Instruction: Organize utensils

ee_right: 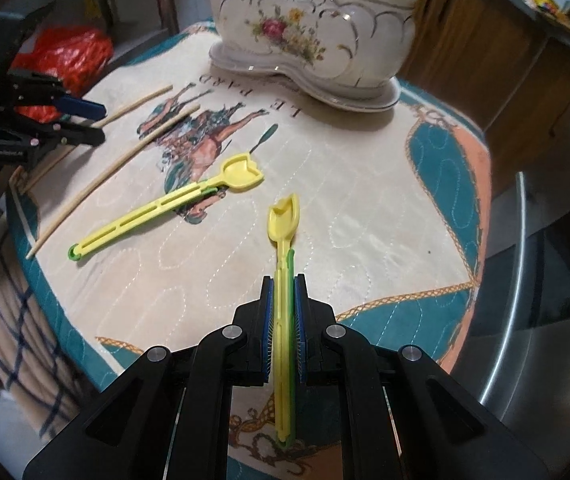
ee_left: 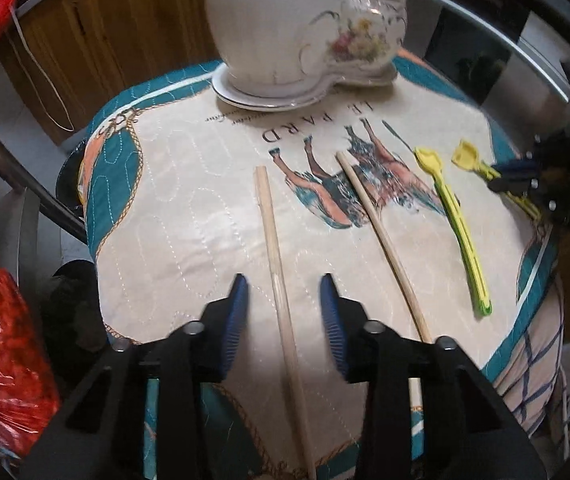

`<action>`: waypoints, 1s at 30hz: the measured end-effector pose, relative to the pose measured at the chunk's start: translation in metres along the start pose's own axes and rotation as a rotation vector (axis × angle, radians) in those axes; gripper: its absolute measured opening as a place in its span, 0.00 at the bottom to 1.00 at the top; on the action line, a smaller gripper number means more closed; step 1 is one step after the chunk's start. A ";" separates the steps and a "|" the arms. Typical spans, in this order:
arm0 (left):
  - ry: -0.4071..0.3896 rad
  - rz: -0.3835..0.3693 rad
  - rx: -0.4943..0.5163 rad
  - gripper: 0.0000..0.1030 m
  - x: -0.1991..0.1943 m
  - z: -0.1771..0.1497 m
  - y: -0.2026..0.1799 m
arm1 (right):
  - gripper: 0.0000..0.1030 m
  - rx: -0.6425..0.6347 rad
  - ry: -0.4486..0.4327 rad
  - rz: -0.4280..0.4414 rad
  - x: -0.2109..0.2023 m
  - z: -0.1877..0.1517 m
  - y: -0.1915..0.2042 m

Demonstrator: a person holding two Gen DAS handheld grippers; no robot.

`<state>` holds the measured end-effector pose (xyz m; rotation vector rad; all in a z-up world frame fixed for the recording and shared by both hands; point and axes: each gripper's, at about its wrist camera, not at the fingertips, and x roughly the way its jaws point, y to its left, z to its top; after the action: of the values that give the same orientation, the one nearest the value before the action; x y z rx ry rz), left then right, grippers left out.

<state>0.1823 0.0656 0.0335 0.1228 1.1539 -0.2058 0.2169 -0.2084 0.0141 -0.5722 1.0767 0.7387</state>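
Two wooden chopsticks lie on the printed cloth. My left gripper (ee_left: 283, 284) is open, its jaws on either side of the left chopstick (ee_left: 275, 248), low over the cloth. The second chopstick (ee_left: 381, 240) lies to its right. My right gripper (ee_right: 283, 280) is shut on a yellow-green spoon (ee_right: 283, 236) by its handle; the bowl points forward. It also shows at the right edge of the left wrist view (ee_left: 525, 184). A second yellow-green spoon (ee_right: 165, 204) lies flat on the cloth, also seen in the left wrist view (ee_left: 457, 216).
A white floral ceramic utensil holder (ee_right: 317, 36) stands at the far side of the cloth (ee_right: 365, 220), with metal utensils in it; it shows in the left wrist view (ee_left: 293, 28). A red plastic bag (ee_left: 1, 360) sits off the left edge. The stool's metal frame curves around.
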 end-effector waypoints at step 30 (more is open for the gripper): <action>-0.215 -0.202 -0.158 0.05 -0.035 -0.022 0.050 | 0.10 0.056 -0.130 0.076 -0.040 0.016 -0.020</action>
<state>0.1606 0.1220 0.0566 -0.1531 0.9630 -0.2982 0.2301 -0.2194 0.0581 -0.4311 0.9994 0.7984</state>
